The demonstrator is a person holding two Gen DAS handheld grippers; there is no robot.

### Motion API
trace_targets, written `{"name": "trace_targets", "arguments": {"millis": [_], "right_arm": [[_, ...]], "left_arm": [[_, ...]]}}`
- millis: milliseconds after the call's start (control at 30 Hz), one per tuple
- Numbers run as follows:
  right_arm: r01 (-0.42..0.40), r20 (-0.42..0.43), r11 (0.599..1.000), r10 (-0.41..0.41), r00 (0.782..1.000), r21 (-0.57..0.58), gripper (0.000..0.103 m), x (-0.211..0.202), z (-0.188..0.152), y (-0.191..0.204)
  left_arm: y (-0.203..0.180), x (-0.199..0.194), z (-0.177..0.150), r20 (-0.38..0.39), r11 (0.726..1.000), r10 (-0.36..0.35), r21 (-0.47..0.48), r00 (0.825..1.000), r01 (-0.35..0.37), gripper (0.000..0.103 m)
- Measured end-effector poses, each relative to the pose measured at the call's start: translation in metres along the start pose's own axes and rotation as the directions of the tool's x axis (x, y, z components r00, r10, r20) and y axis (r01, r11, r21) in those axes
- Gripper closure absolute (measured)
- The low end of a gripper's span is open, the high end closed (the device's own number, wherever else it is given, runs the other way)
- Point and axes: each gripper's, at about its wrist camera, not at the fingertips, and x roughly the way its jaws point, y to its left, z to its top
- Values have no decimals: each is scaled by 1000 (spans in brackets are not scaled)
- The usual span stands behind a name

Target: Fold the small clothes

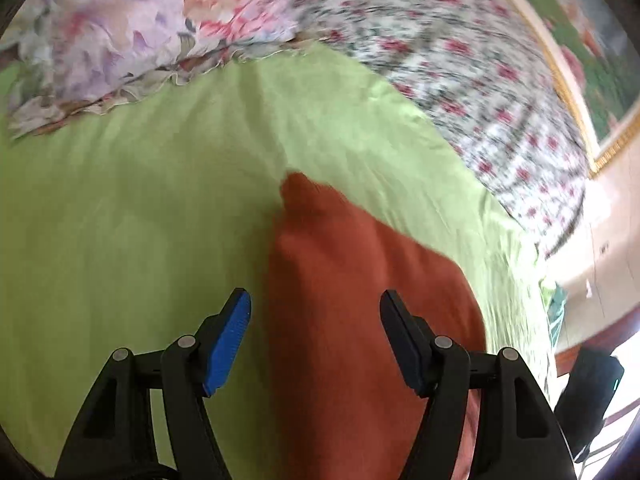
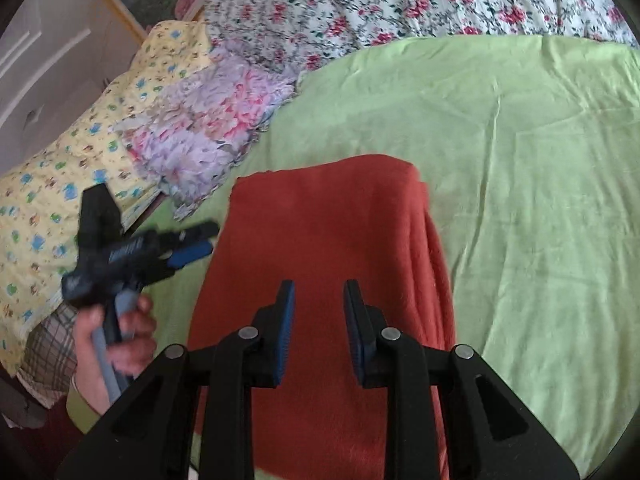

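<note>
A rust-red garment (image 2: pixel 320 248) lies folded in a long rectangle on the green bed sheet (image 2: pixel 520 160). It also shows in the left wrist view (image 1: pixel 360 300), blurred. My right gripper (image 2: pixel 319 292) is open and empty, hovering above the garment's near half. My left gripper (image 1: pixel 315 300) is open and empty, over the garment's left edge. In the right wrist view the left gripper (image 2: pixel 196 242) is held in a hand at the garment's left side, its fingers pointing toward the cloth.
A lilac floral pillow (image 2: pixel 208 120) and a yellow printed pillow (image 2: pixel 80 160) lie at the left. A white quilt with red flowers (image 2: pixel 400 0) covers the far side of the bed. A framed picture (image 1: pixel 592 60) hangs on the wall. The bed edge (image 1: pixel 536 280) drops off to the right.
</note>
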Motion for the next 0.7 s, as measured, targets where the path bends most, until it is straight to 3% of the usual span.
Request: {"name": "trace_targets", "arguments": {"millis": [33, 100, 133, 233, 300, 467, 700], "right_arm": [[0, -5, 1000, 0, 1000, 22, 77, 5, 2, -7], [16, -13, 998, -15, 1000, 55, 77, 14, 7, -20], [26, -19, 997, -24, 1000, 79, 78, 20, 8, -29], [11, -27, 989, -7, 1000, 147, 87, 32, 8, -48], [7, -17, 987, -4, 1000, 163, 93, 33, 8, -53], [-22, 5, 979, 22, 1000, 205, 94, 23, 6, -57], [44, 44, 994, -48, 998, 104, 90, -16, -9, -28]], "left_arm": [[2, 10, 8, -3, 1000, 9, -5, 1000, -9, 40], [6, 28, 25, -7, 1000, 28, -2, 1000, -28, 62], [8, 41, 33, -18, 999, 41, 3, 999, -41, 80], [14, 70, 46, -30, 995, 100, 2, 995, -100, 90], [16, 77, 52, -13, 994, 109, 3, 994, -109, 92], [8, 68, 55, 1, 989, 143, 22, 990, -143, 89], [-2, -5, -2, 56, 993, 99, 54, 994, -102, 84]]}}
